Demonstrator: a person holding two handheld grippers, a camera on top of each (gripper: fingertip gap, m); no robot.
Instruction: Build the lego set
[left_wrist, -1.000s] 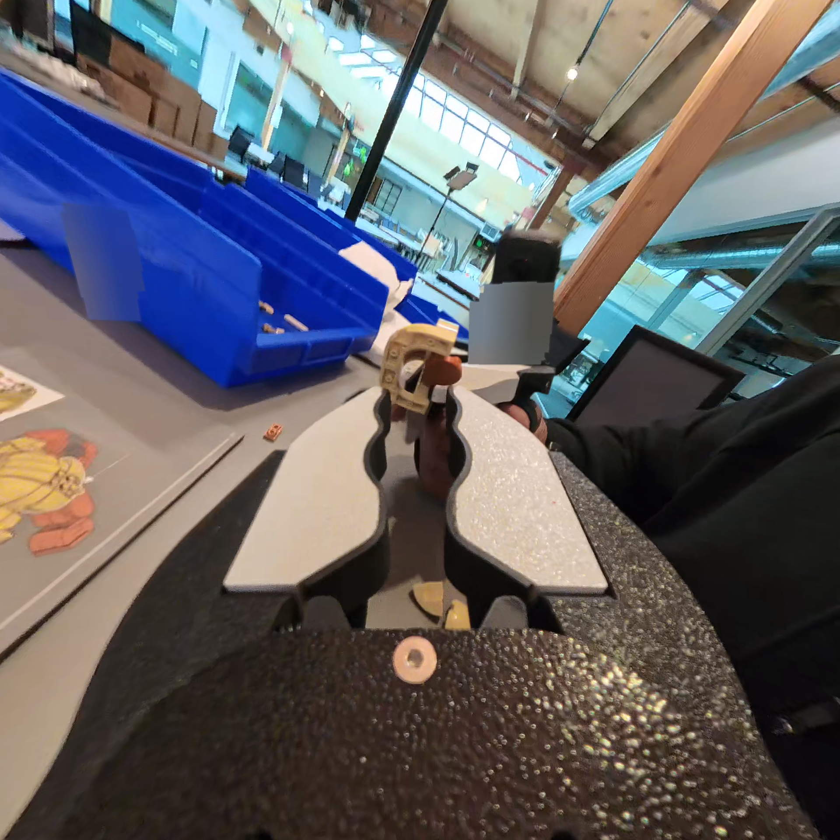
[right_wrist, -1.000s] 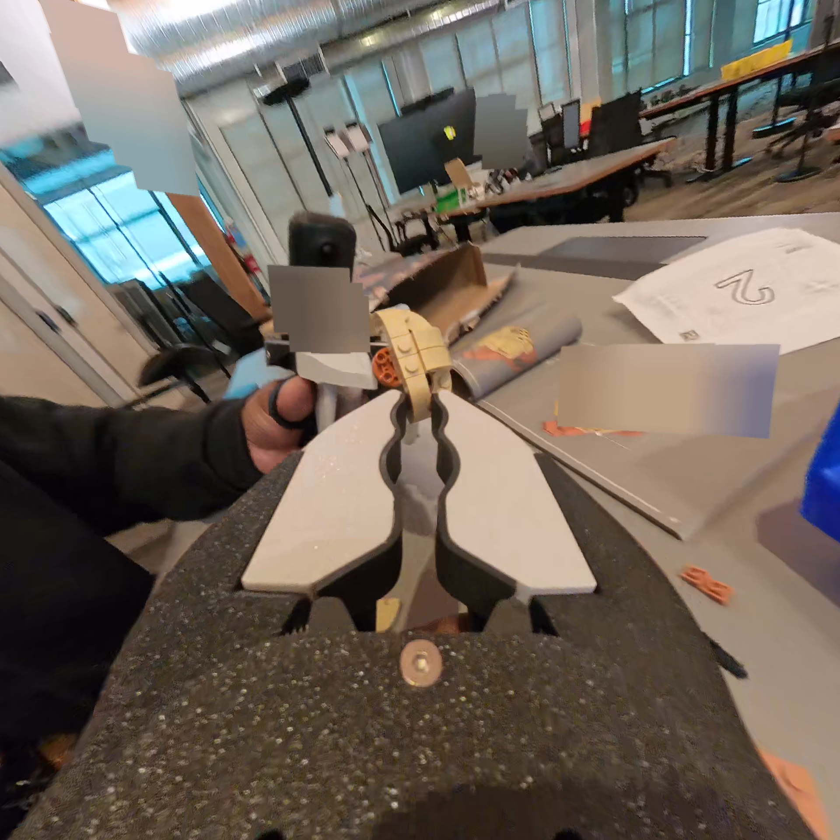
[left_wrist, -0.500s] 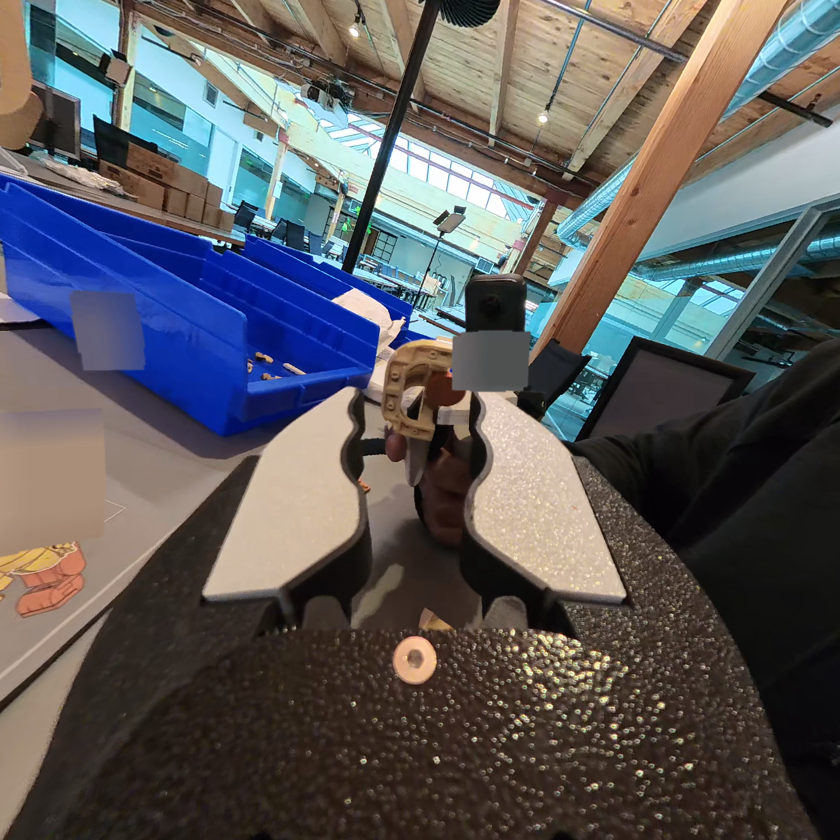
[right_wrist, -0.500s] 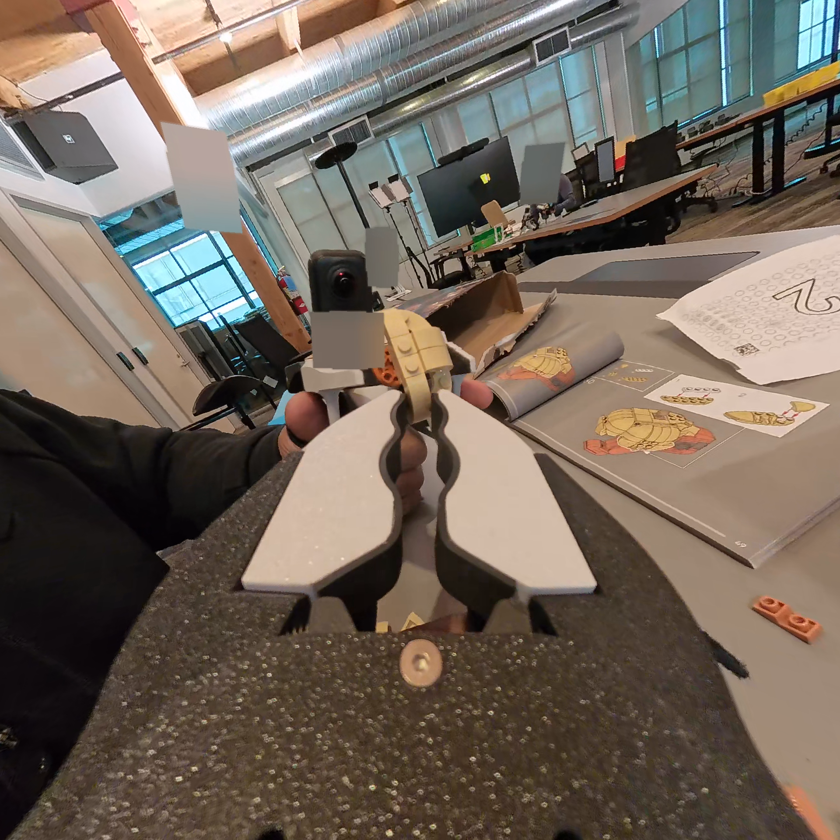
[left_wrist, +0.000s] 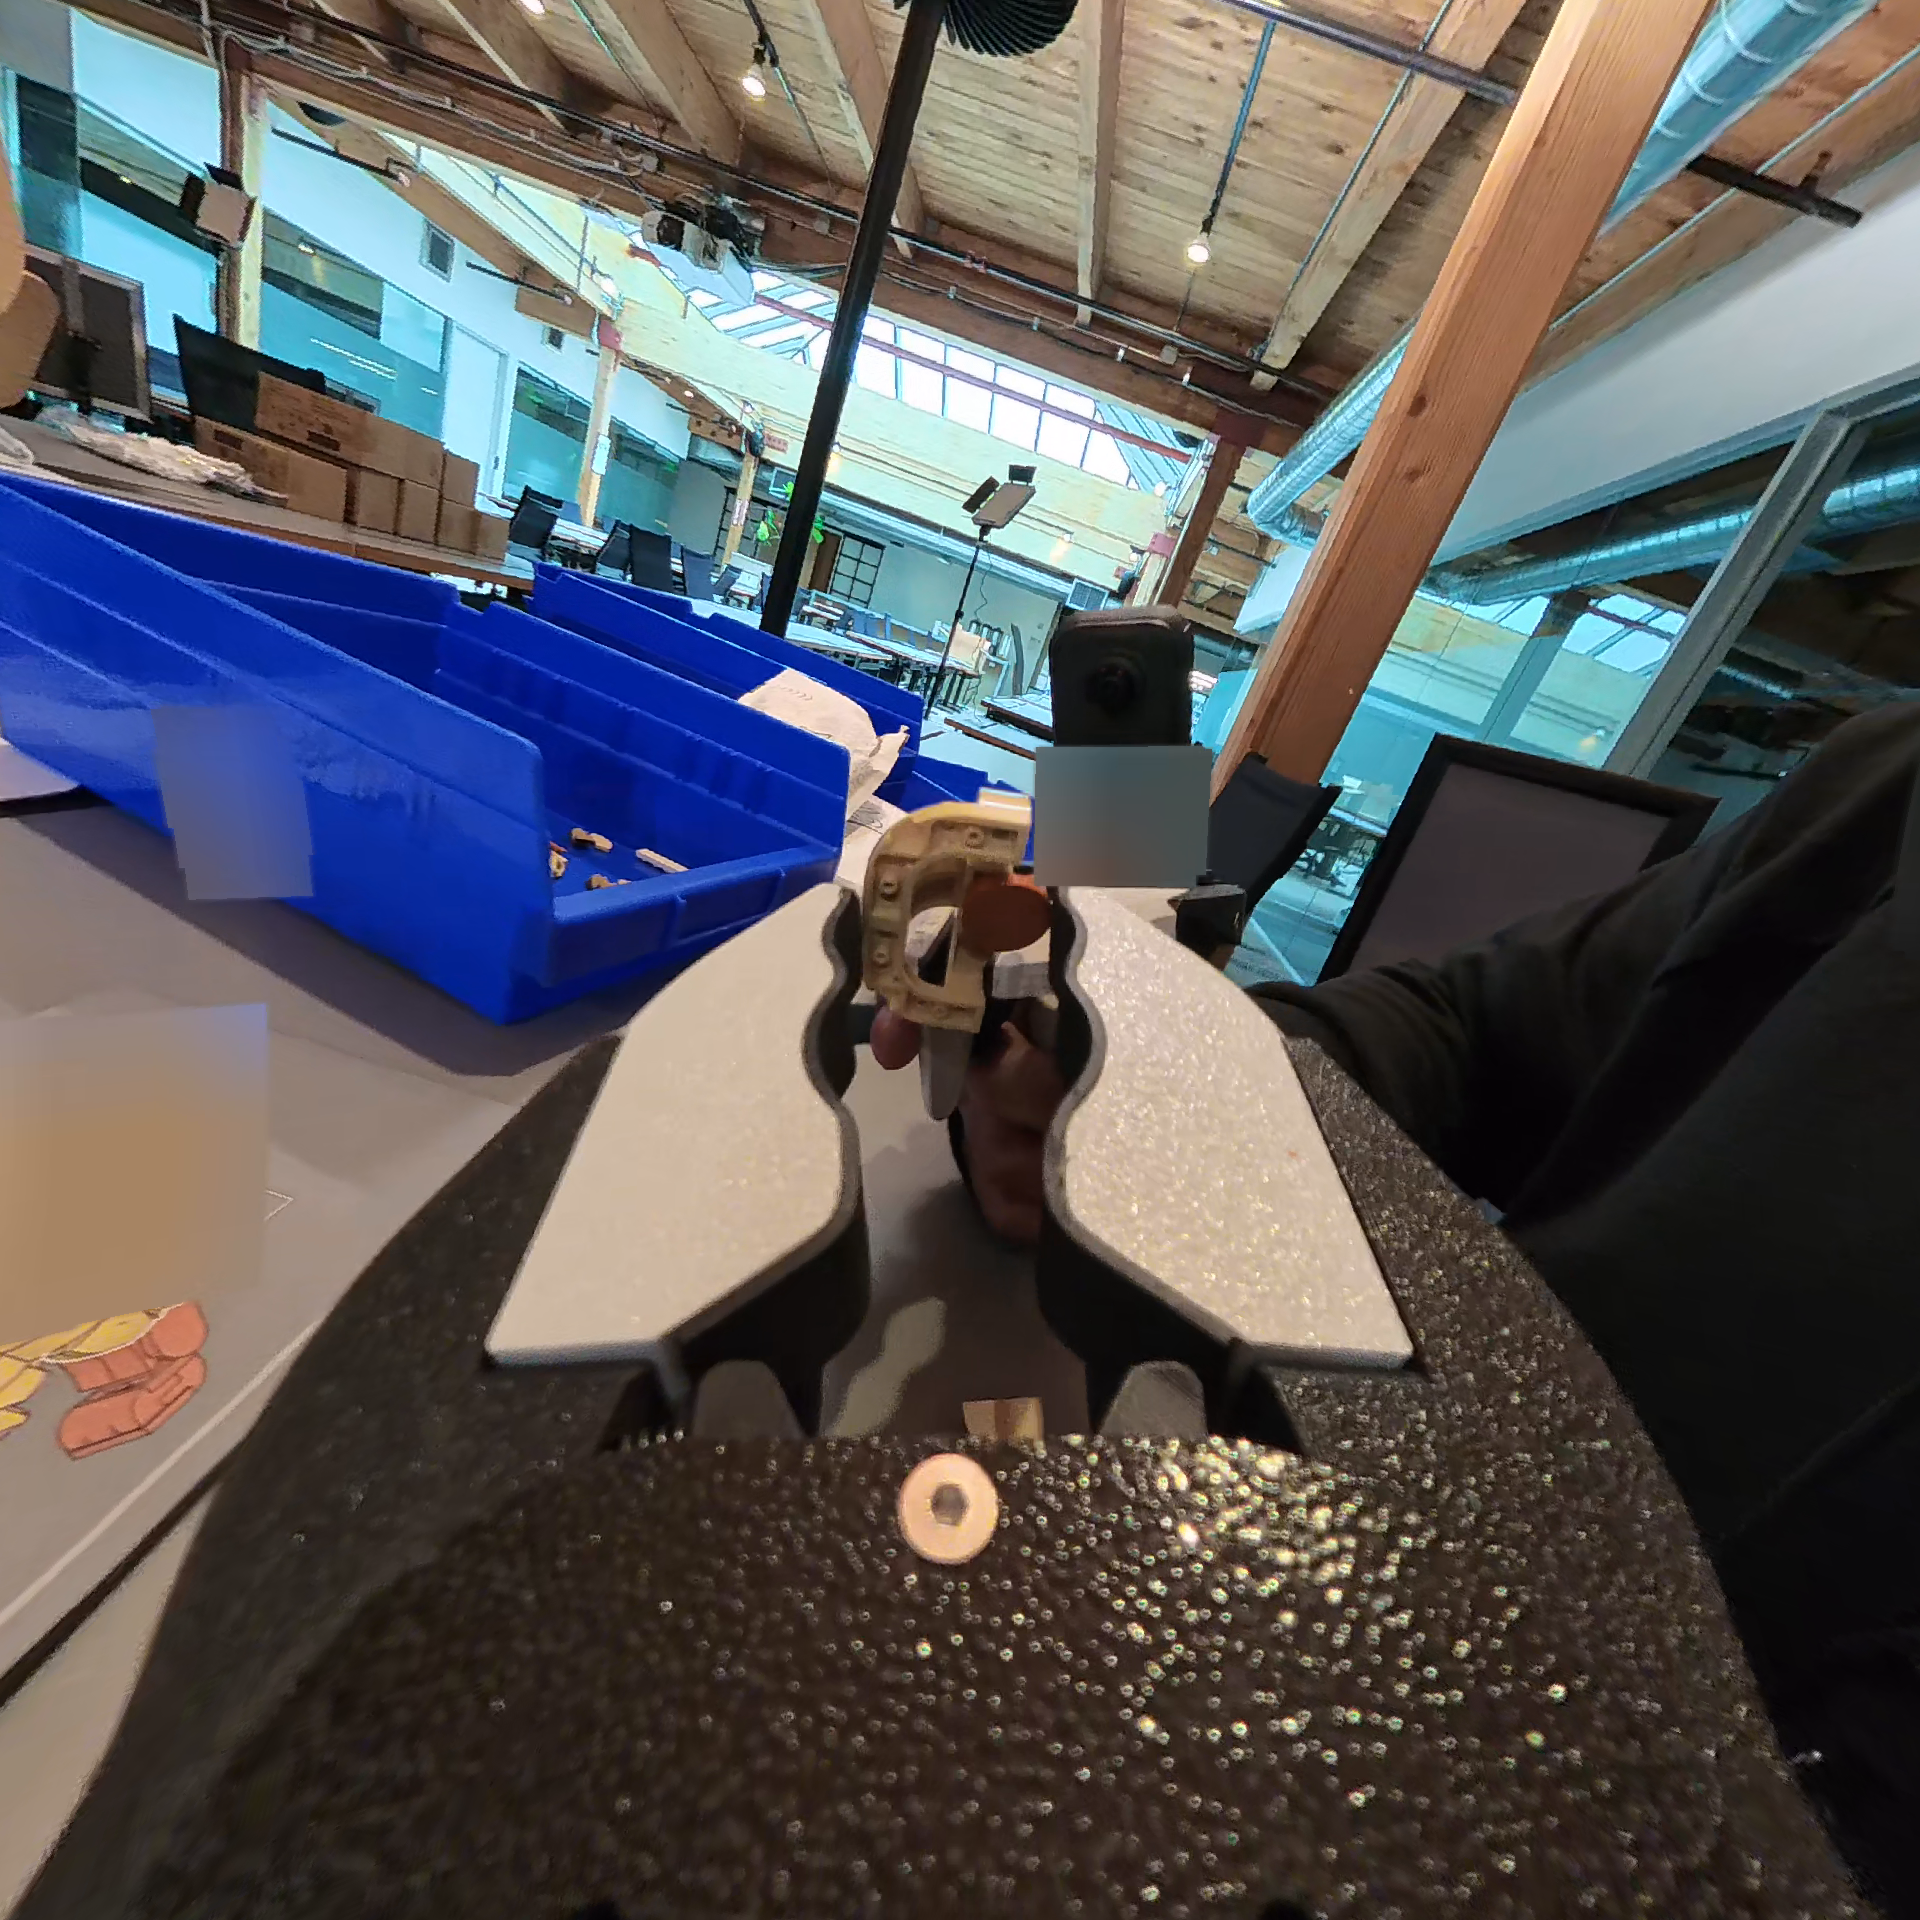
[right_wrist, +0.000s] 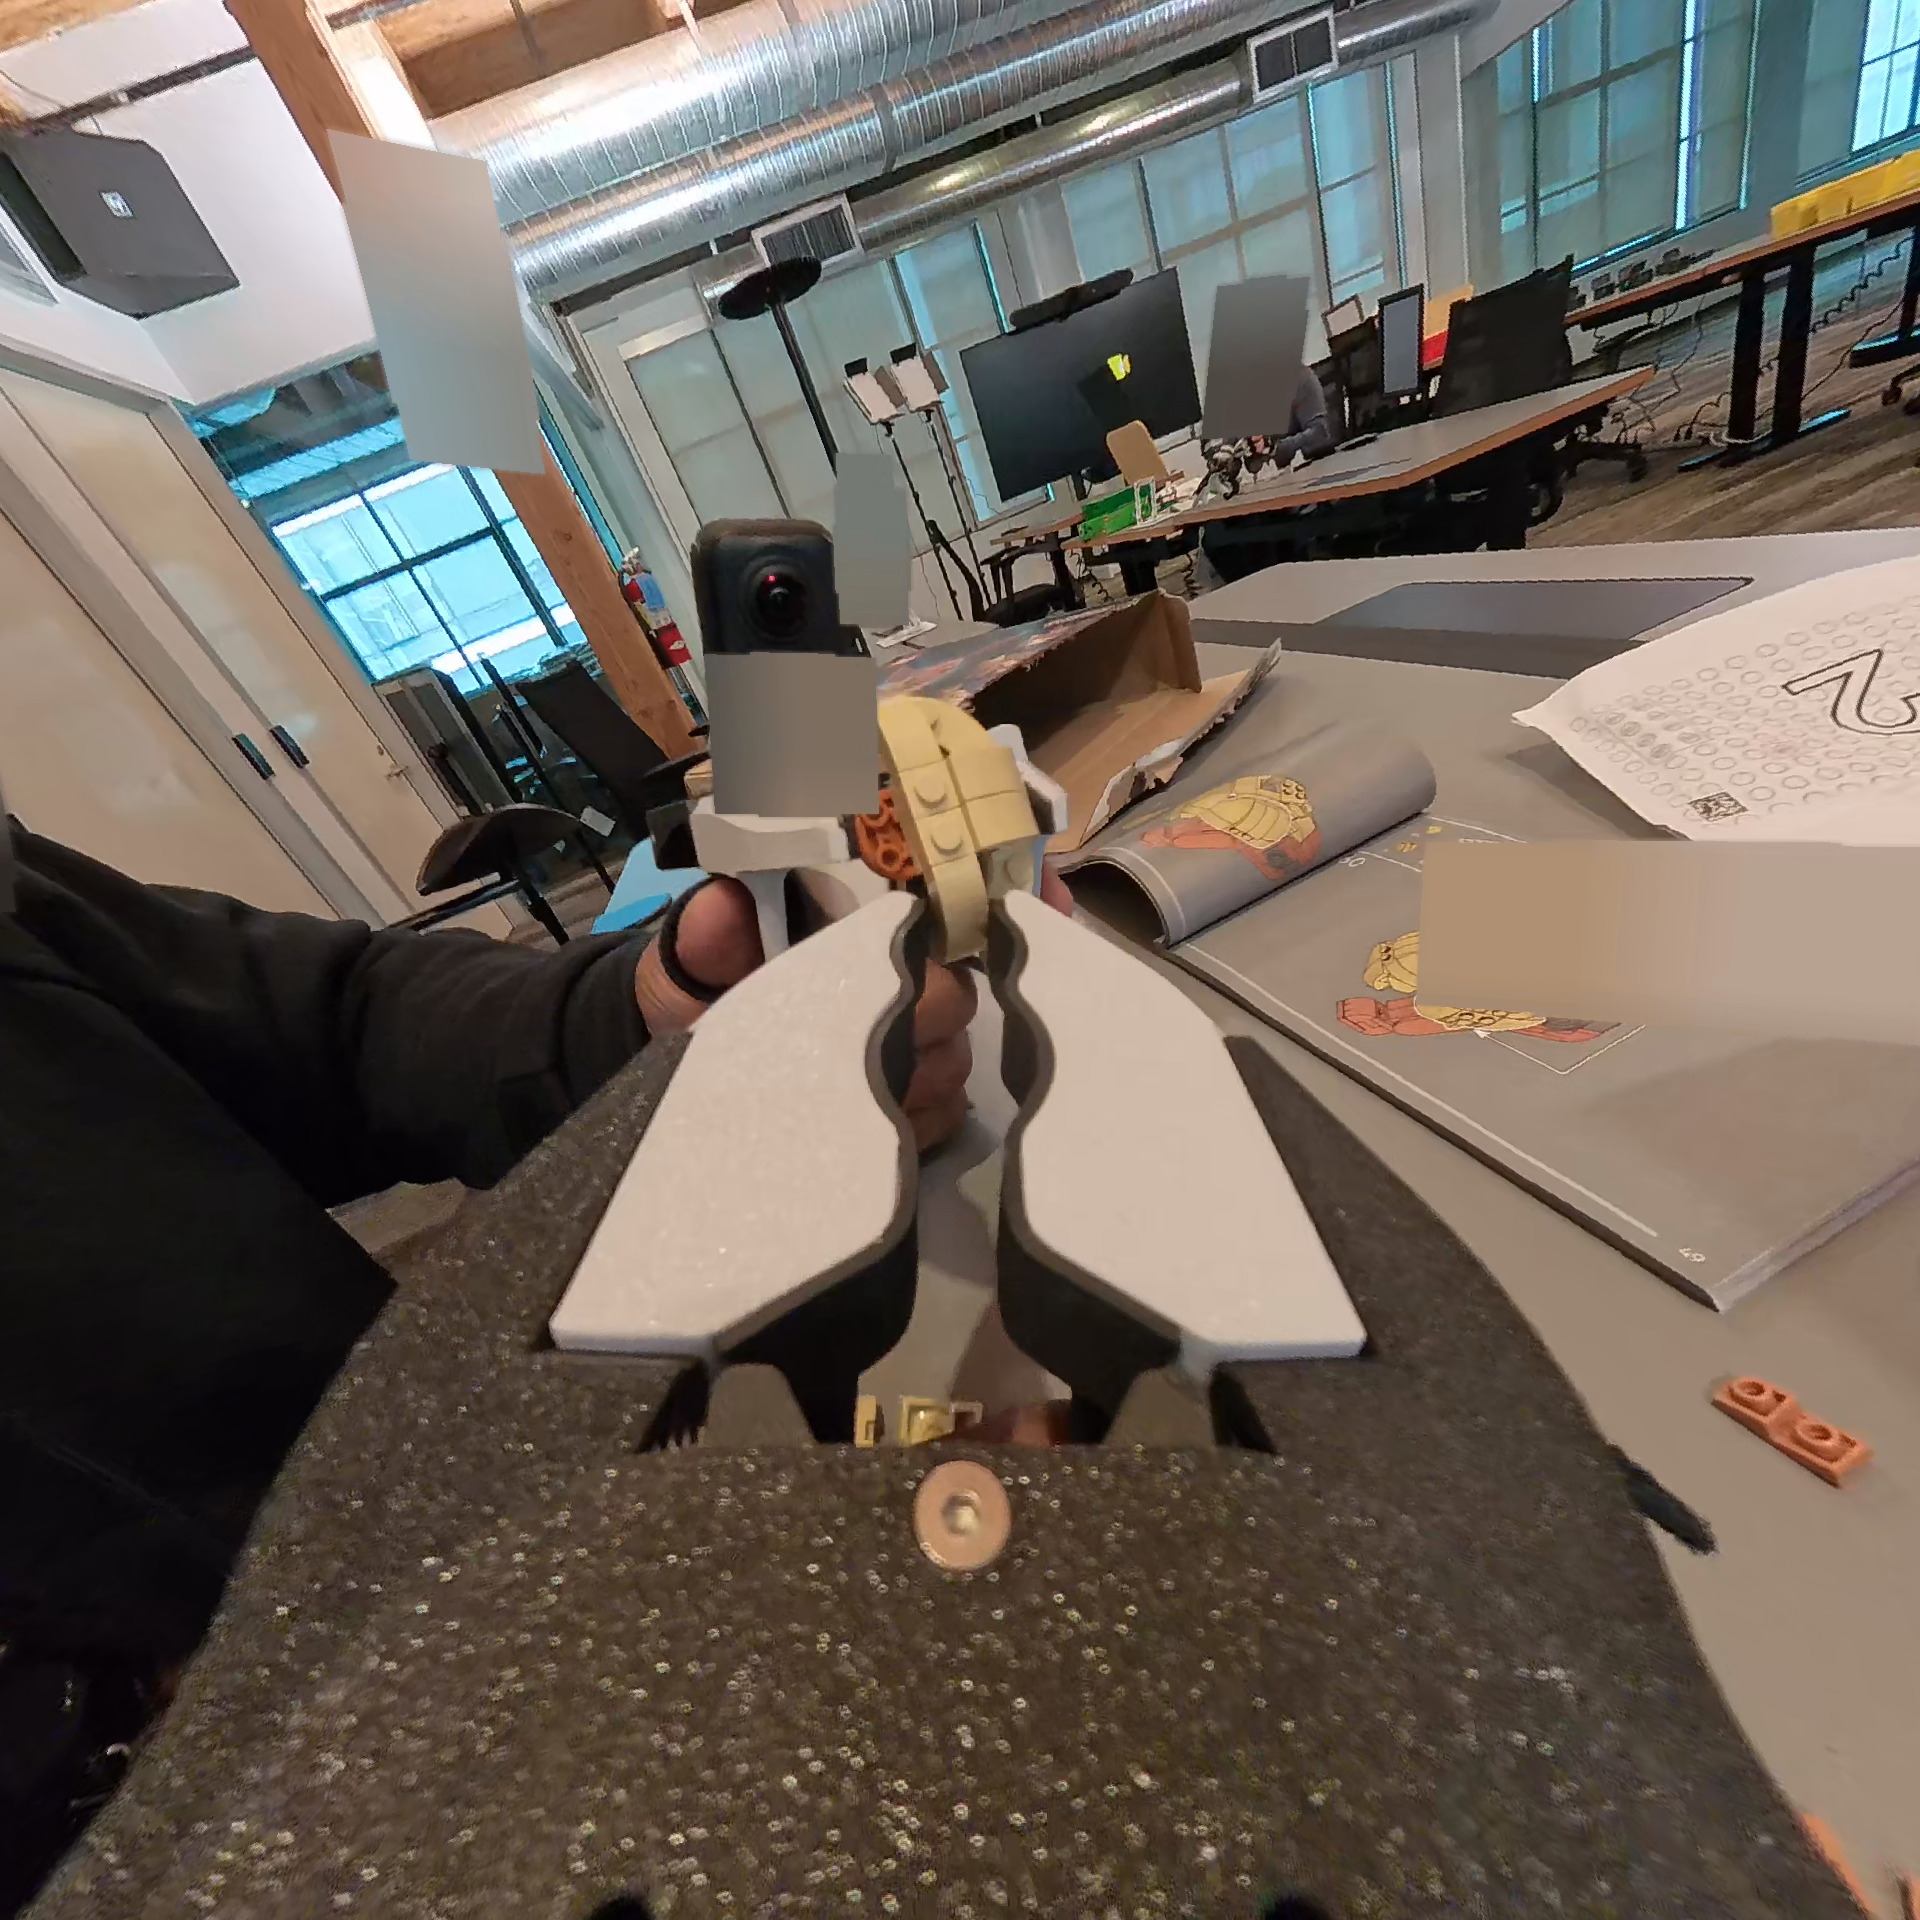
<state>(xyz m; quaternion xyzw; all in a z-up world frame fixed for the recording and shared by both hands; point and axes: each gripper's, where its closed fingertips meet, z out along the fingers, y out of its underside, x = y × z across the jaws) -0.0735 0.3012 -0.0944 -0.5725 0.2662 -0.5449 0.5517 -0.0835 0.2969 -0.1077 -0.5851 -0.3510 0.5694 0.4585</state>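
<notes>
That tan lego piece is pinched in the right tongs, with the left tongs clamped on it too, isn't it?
Half right. The right tongs do pinch the tan lego piece, but the left wrist view shows the left tongs open, with gaps on both sides of the piece.

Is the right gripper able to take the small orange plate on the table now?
Probably not yet: nothing blocks the orange plate, but the right gripper has its jaws shut on the tan lego assembly.
</notes>
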